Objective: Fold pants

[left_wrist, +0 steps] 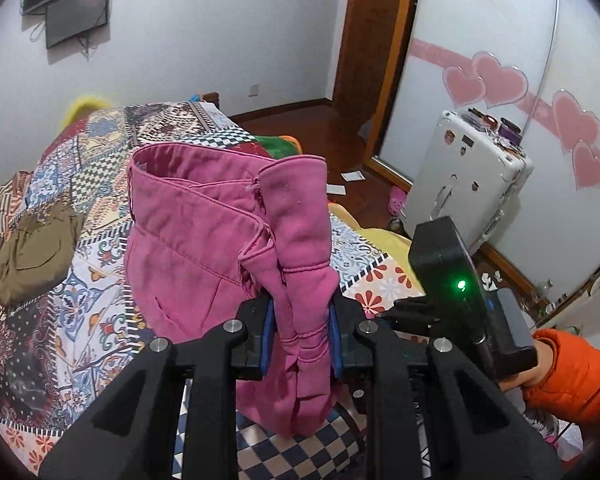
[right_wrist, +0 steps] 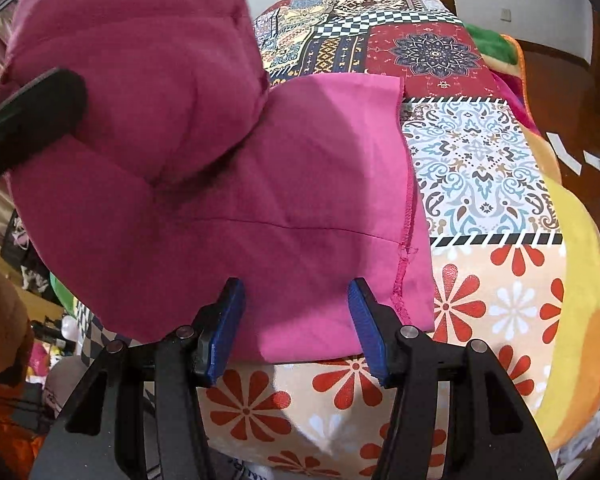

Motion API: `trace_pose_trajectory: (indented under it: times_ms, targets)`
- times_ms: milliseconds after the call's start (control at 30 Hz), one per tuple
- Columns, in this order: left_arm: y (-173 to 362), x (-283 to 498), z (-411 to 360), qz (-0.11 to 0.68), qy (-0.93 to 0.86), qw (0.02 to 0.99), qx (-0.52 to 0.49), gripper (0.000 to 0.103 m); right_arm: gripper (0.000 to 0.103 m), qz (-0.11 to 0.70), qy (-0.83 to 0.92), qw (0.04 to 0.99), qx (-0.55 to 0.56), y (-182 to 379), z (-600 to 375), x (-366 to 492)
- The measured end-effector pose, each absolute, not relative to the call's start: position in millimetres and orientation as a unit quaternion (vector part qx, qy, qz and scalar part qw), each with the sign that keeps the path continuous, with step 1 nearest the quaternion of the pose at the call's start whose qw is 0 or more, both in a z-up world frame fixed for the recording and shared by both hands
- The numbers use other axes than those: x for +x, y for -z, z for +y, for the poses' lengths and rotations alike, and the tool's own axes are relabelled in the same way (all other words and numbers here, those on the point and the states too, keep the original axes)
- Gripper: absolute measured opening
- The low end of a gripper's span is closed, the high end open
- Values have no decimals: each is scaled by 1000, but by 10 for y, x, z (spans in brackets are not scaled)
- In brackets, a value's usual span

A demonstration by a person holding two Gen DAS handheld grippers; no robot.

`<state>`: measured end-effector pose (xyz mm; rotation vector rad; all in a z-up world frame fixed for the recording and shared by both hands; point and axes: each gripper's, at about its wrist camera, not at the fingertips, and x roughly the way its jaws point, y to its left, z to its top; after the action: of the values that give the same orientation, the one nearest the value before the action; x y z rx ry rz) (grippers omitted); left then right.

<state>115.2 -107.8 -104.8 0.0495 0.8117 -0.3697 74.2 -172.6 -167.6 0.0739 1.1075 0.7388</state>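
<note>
Pants [left_wrist: 204, 216] of soft pink cotton are lying part-folded on the patchwork bedspread [left_wrist: 80, 248], one bunched, stitched leg end lifting off it. The left gripper [left_wrist: 302, 328] is pinching that bunch between blue ribbed pads. The right gripper [right_wrist: 296, 328] is hanging unclenched over the flat fold, gripping nothing. An olive garment [left_wrist: 32, 252] is lying nearby.

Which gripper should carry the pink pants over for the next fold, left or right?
Left, probably. The left gripper is already clamped on a bunched part of the pink pants, lifted off the bed. The right gripper stands open, holding nothing.
</note>
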Motion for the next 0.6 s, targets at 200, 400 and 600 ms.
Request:
trace_pose_trajectory:
  times_ms: [200, 400, 600]
  targets:
    - [1103, 1201, -1198, 402, 192, 894, 40, 22, 52, 483, -308, 818, 52, 1426, -2046, 733]
    - [1163, 1268, -1327, 409, 210, 887, 47, 22, 52, 471, -269, 838, 60, 1332, -2373, 721]
    - [1280, 1331, -1490, 424, 226, 875, 64, 22, 52, 499, -259, 825, 49, 1583, -2334, 716]
